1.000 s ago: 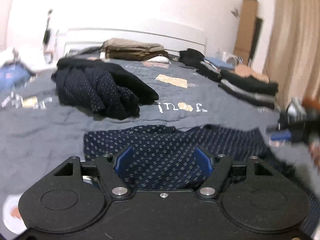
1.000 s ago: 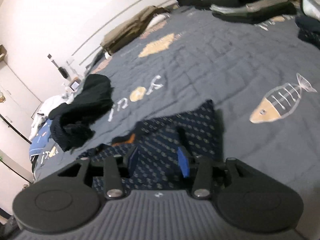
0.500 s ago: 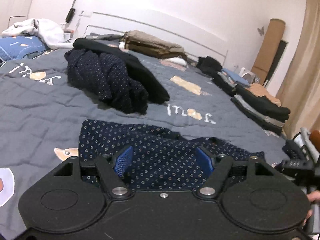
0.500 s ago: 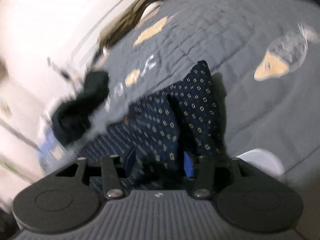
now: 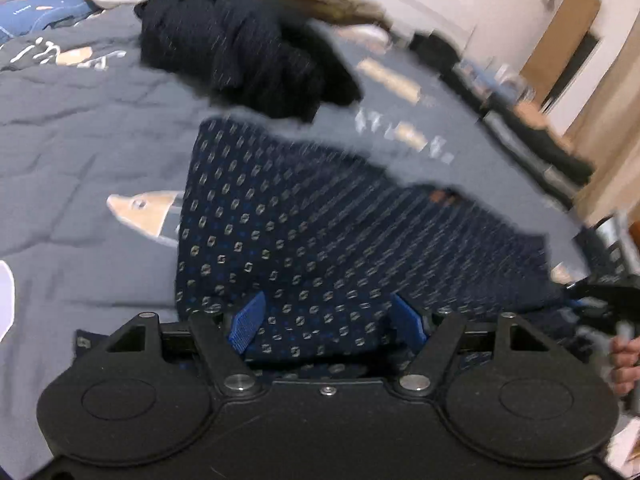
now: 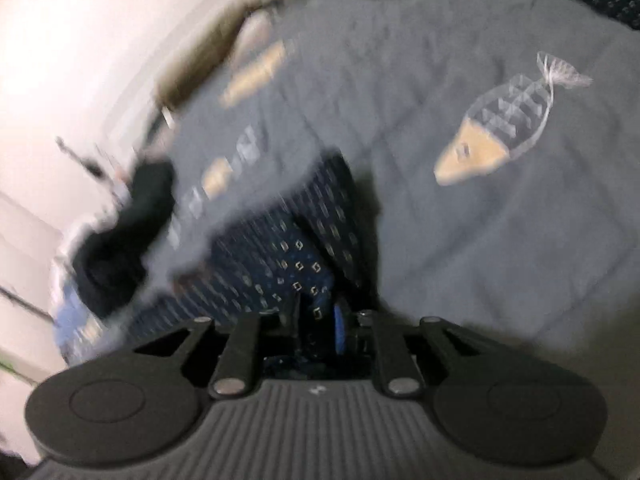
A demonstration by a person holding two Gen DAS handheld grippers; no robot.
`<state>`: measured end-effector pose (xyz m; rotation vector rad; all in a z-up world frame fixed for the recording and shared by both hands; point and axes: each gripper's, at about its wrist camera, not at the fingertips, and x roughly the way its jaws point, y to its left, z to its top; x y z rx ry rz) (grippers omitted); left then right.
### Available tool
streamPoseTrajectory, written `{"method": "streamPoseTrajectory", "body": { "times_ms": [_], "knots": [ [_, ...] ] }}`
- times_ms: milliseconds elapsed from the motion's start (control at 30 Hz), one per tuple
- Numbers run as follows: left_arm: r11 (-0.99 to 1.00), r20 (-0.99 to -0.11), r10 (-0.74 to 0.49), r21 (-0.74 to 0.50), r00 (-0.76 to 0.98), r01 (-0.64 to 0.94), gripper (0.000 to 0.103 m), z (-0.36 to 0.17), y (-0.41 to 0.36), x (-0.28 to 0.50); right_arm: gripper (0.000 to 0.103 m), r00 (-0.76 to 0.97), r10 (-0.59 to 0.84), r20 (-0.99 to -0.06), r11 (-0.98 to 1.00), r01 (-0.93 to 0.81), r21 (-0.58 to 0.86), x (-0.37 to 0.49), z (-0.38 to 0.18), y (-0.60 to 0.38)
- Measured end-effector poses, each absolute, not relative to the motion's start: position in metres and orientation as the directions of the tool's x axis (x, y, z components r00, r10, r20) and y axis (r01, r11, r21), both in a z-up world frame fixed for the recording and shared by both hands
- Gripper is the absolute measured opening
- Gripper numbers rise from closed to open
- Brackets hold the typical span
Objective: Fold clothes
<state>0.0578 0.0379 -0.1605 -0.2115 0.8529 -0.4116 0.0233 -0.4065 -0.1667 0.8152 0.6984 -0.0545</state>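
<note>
cloth: dotted blue garment (image 5: 320, 232) lies spread on the grey bed (image 5: 88, 152) | left gripper (image 5: 324, 320) – wide apart over its near edge | right gripper (image 6: 316, 312) – pinched on the cloth | next: left must pinch too, then both lift evenly

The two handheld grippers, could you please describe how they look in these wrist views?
The left gripper has a smooth black body with two round discs, silver pivot screws and blue ridged finger pads. The right gripper matches it, but its body is ribbed grey-black.
</note>
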Motion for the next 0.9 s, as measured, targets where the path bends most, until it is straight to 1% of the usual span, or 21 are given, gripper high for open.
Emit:
{"method": "streamPoseTrajectory", "body": {
  "times_ms": [67,133,200,267,333,367,400,467,533,600,667,767,900],
  "knots": [
    [0.902,-0.679,-0.431,-0.331,0.594,0.277,0.069,-0.159,0.039,0.057,0.017,0.744,0.195,-0.639,0.744,0.312,0.591,0.027,-0.165,-0.405],
    [0.887,-0.634,-0.458,-0.369,0.623,0.277,0.069,-0.15,0.045,0.054,0.018,0.72,0.179,-0.671,0.783,0.309,0.54,0.029,-0.162,-0.404],
    [0.863,-0.577,-0.493,-0.419,0.651,0.282,0.069,-0.143,0.052,0.054,0.021,0.75,0.197,-0.631,0.799,0.251,0.547,0.028,-0.148,-0.401],
    [0.848,-0.557,-0.513,-0.447,0.653,0.285,0.07,-0.141,0.056,0.057,0.03,0.778,0.216,-0.59,0.812,0.192,0.55,0.026,-0.135,-0.399],
    [0.846,-0.567,-0.512,-0.461,0.645,0.266,0.071,-0.146,0.057,0.065,0.037,0.791,0.267,-0.55,0.815,0.119,0.567,0.028,-0.132,-0.391],
    [0.847,-0.582,-0.509,-0.472,0.634,0.247,0.071,-0.152,0.056,0.07,0.038,0.79,0.303,-0.534,0.813,0.078,0.577,0.031,-0.134,-0.386],
    [0.852,-0.596,-0.499,-0.472,0.629,0.228,0.071,-0.157,0.057,0.074,0.038,0.778,0.335,-0.532,0.812,0.048,0.582,0.036,-0.139,-0.379],
    [0.866,-0.619,-0.472,-0.46,0.628,0.198,0.071,-0.164,0.056,0.081,0.039,0.747,0.357,-0.561,0.815,0.043,0.577,0.047,-0.152,-0.371],
    [0.88,-0.628,-0.444,-0.44,0.639,0.179,0.071,-0.164,0.057,0.082,0.038,0.71,0.341,-0.616,0.833,0.075,0.548,0.055,-0.165,-0.37],
    [0.877,-0.622,-0.451,-0.443,0.64,0.188,0.071,-0.162,0.058,0.08,0.037,0.679,0.331,-0.656,0.843,0.101,0.529,0.061,-0.178,-0.372],
    [0.882,-0.62,-0.446,-0.427,0.645,0.199,0.071,-0.159,0.059,0.077,0.039,0.686,0.347,-0.639,0.818,0.111,0.564,0.058,-0.173,-0.38],
    [0.887,-0.61,-0.438,-0.412,0.661,0.208,0.071,-0.154,0.063,0.074,0.04,0.706,0.326,-0.629,0.858,0.058,0.51,0.047,-0.152,-0.378],
    [0.901,-0.608,-0.414,-0.379,0.678,0.21,0.071,-0.148,0.062,0.069,0.043,0.725,0.301,-0.62,0.889,0.023,0.458,0.028,-0.139,-0.374]
  ]
}}
